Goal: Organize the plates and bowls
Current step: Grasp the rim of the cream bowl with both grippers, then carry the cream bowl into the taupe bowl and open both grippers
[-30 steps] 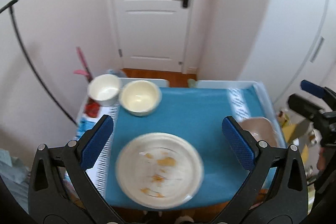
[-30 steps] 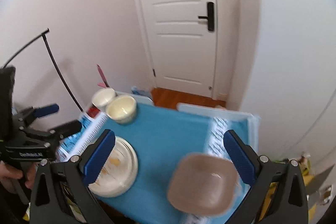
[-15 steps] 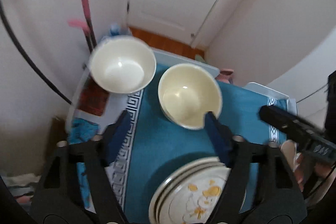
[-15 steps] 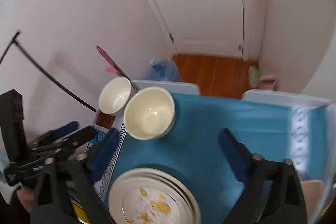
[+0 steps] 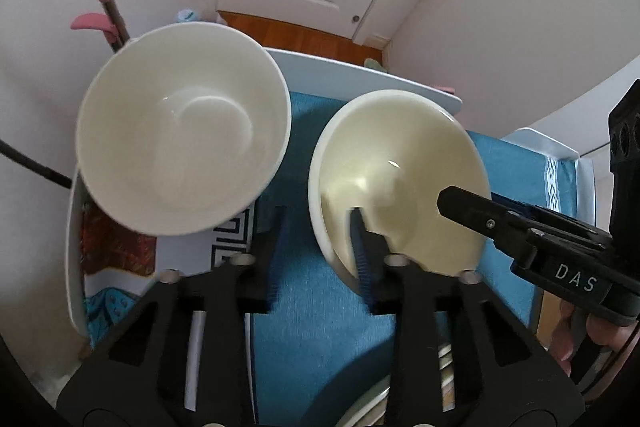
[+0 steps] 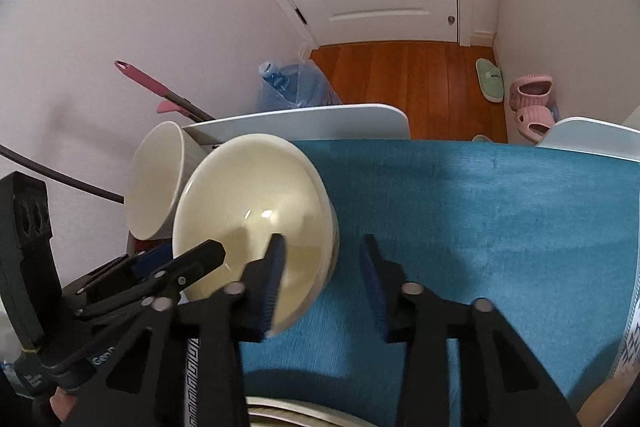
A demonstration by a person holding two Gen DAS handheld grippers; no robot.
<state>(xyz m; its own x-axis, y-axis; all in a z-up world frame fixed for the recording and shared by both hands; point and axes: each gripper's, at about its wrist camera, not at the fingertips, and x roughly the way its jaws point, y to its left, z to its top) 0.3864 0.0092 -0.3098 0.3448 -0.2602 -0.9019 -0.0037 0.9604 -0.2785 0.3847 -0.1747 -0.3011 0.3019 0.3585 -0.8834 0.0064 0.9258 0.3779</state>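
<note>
The cream bowl [image 5: 400, 179], mid-frame on the tabletop [image 6: 480, 207], is straddled at opposite rims by the closing left hand-held gripper [image 5: 320, 251] and right hand-held gripper [image 6: 324, 279]. No pad is seen pressing yet. Both rims should be pinched evenly before lifting.

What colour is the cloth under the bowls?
The tablecloth is teal blue, with a white patterned border at its edges; the right wrist view shows it best.
</note>
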